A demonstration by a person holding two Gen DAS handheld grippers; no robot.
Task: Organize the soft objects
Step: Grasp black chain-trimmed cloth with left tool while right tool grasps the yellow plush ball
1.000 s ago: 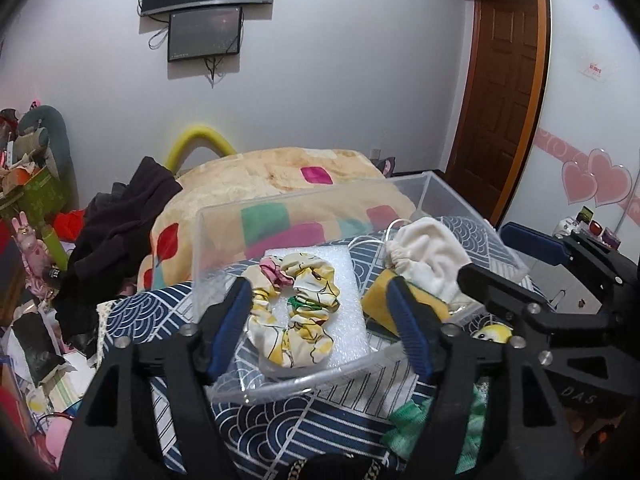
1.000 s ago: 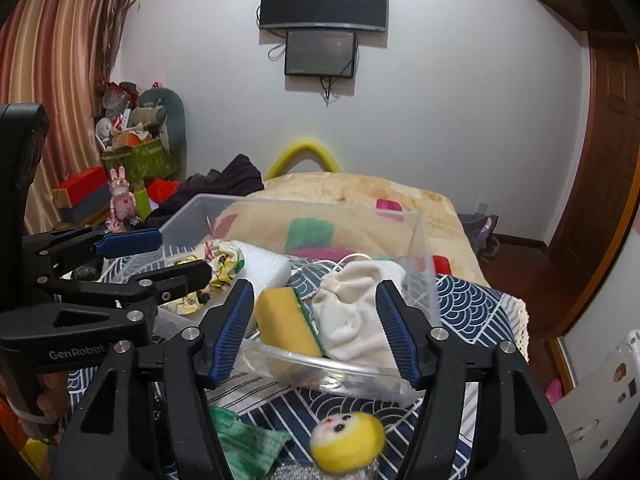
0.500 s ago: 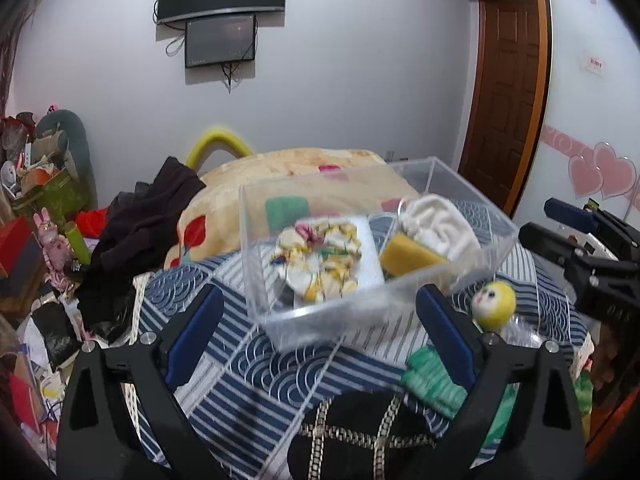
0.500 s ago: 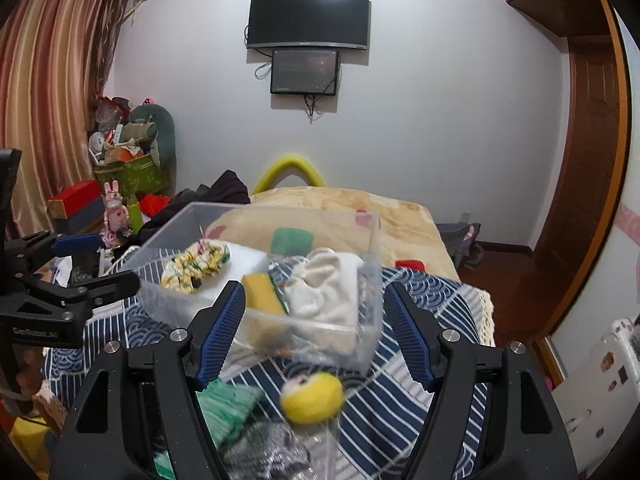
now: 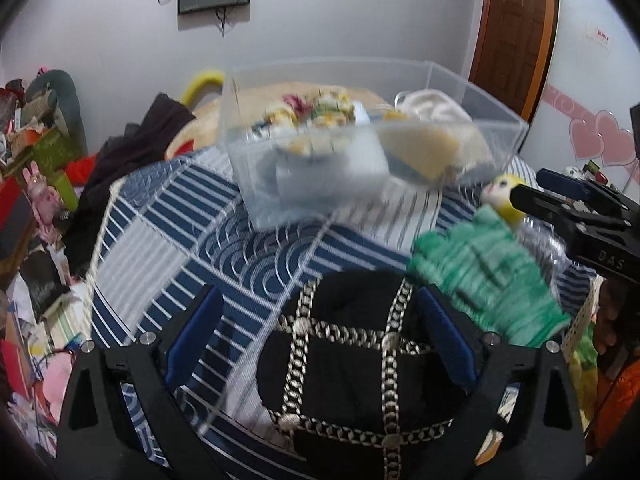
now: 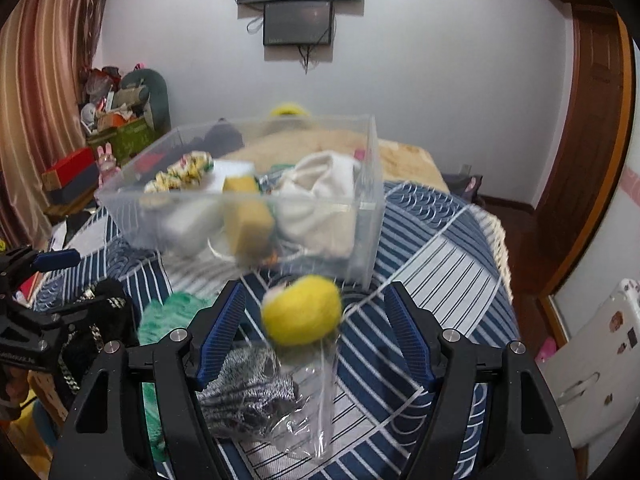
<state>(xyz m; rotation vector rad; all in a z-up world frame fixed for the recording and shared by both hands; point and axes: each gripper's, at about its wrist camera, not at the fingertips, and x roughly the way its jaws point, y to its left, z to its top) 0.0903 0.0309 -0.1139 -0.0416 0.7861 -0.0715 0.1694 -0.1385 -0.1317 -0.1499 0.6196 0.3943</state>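
Observation:
A clear plastic bin (image 5: pixel 472 92) (image 6: pixel 368 184) stands on the blue patterned cloth and holds a floral scrunchie (image 5: pixel 316 110) (image 6: pixel 180 172), a yellow sponge (image 5: pixel 416 148) (image 6: pixel 248 216) and a white pouch (image 5: pixel 432 106) (image 6: pixel 320 188). My left gripper (image 5: pixel 320 340) is open, its fingers either side of a black chain-trimmed item (image 5: pixel 348 344). A green knit piece (image 5: pixel 488 276) (image 6: pixel 160 316) lies to its right. My right gripper (image 6: pixel 316 332) is open around a yellow felt ball (image 6: pixel 302 310), above a grey glove in clear wrap (image 6: pixel 256 392).
The cloth-covered table (image 5: pixel 168 216) (image 6: pixel 440 264) ends at a fringe on the right. A bed with a beige blanket (image 6: pixel 400 152) lies behind the bin. Clutter and boxes (image 5: pixel 36 184) fill the left side. A brown door (image 5: pixel 516 28) is at right.
Both grippers have pulled back from the bin and dropped lower. The black item now sits between my left fingers and the yellow ball between my right fingers.

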